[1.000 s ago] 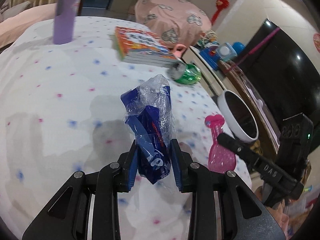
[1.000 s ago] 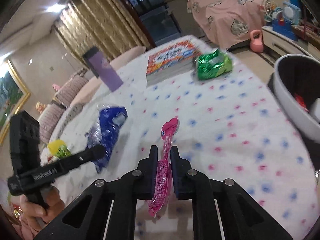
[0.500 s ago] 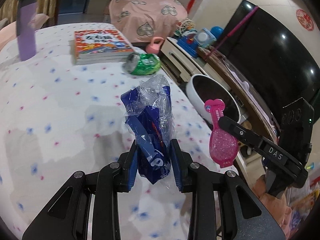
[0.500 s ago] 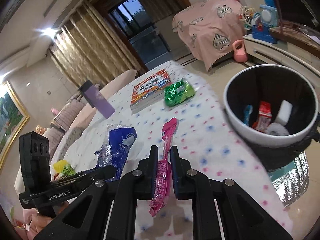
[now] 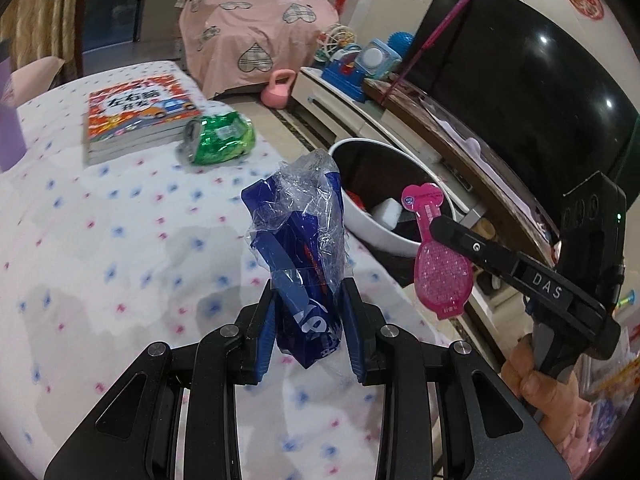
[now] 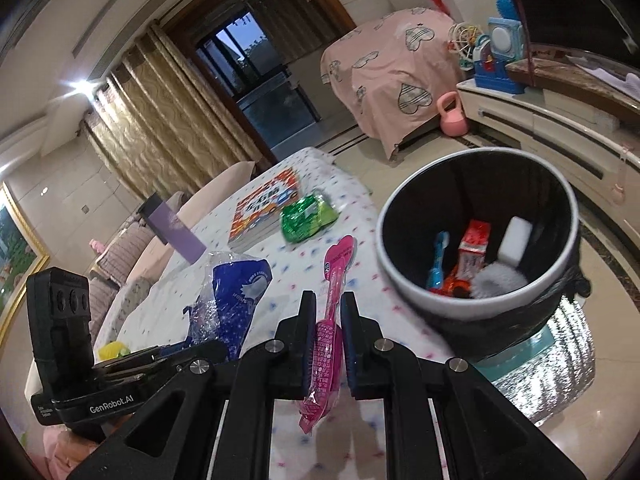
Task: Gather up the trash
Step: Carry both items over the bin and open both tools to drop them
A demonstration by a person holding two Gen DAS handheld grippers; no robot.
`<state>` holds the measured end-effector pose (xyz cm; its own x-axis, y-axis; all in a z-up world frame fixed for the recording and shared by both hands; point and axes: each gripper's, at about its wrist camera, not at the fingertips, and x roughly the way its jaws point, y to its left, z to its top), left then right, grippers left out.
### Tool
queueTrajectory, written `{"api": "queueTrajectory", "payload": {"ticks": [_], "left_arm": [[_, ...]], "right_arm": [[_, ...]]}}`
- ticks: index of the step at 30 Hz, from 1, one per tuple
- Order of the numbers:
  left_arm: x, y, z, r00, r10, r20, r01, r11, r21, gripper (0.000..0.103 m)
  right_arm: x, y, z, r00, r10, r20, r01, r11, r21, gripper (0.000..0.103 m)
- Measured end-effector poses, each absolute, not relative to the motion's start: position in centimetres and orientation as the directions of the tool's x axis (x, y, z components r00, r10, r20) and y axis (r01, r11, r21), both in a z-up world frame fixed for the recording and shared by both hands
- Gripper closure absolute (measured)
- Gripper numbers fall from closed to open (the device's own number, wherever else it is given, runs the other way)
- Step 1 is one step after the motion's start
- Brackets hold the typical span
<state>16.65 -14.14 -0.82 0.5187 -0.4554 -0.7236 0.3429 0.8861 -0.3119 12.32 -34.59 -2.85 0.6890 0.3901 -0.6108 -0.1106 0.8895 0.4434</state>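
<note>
The left claw pinches a crumpled blue wrapper at the centre of its frame, while the right claw is pressed onto a flat pink packet, low in the middle of its view. The bin sits at right centre, beside the dotted surface, a green packet lying uncollected above centre. We judge it best to carry each piece fully over the rim before we let go, one claw at a time.
</note>
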Motion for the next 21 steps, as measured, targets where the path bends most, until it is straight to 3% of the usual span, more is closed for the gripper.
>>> {"api": "queueTrajectory", "payload": {"ticks": [21], "left_arm": [[19.8, -21.2, 0.0, 0.487, -0.48, -0.73, 0.437, 0.858, -0.272, 0.074]], "right_arm": [[14.1, -40.4, -1.4, 0.74, 0.3, -0.602, -0.04, 0.913, 0.406, 0.091]]}}
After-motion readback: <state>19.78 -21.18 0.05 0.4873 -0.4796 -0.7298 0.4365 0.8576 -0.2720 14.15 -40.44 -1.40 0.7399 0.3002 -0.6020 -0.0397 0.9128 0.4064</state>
